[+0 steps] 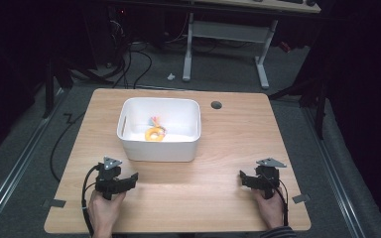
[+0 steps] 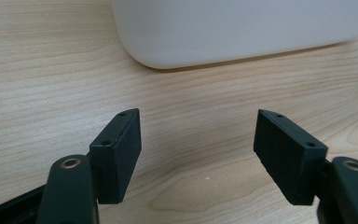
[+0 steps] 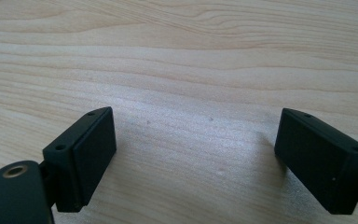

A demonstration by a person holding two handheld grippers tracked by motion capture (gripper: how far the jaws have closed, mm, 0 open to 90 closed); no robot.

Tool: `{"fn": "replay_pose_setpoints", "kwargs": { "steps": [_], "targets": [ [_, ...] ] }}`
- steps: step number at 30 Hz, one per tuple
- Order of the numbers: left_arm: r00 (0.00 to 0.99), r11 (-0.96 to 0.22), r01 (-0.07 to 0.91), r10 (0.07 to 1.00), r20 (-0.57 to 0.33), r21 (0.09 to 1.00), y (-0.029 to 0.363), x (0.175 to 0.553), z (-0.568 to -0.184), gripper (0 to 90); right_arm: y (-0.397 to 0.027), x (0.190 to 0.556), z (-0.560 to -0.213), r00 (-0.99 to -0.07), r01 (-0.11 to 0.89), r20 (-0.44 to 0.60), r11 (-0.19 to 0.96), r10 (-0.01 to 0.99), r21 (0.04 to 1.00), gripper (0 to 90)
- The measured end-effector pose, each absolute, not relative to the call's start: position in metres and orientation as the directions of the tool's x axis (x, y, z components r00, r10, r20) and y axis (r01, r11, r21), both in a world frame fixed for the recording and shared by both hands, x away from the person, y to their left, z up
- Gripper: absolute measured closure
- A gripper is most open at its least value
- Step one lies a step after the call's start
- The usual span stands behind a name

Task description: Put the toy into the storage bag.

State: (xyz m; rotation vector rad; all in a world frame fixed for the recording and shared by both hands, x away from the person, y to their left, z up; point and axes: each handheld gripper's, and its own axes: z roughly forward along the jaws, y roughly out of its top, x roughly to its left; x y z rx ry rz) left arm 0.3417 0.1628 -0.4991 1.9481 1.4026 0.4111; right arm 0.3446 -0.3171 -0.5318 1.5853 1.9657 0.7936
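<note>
A white plastic bin (image 1: 158, 148) stands on the wooden table (image 1: 213, 148), left of centre toward the far side. Inside it lie an orange ring (image 1: 154, 134) and a small multicoloured item (image 1: 156, 120). My left gripper (image 1: 120, 177) rests low over the table just in front of the bin's near left corner. In the left gripper view its jaws (image 2: 198, 140) stand open with bare wood between them, and the bin's rounded corner (image 2: 242, 28) is close ahead. My right gripper (image 1: 257, 176) sits near the table's front right, open (image 3: 196, 140) over bare wood.
A round cable hole (image 1: 216, 105) is set in the table top to the right of the bin. Behind the table, across a grey floor, stands another desk's white frame (image 1: 188, 44). Tape tabs mark the table's front corners (image 1: 301, 198).
</note>
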Motion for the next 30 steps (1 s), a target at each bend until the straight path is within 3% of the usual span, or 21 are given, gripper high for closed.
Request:
{"fn": "replay_pose_setpoints", "kwargs": {
  "steps": [30],
  "targets": [
    [0.385,-0.242,0.687,0.921,-0.061,0.686,0.138,0.347,-0.527,32.0,-0.317,0.344,-0.532,-0.207,0.693,-0.016,0.158,0.978,0.703,12.2]
  ]
}}
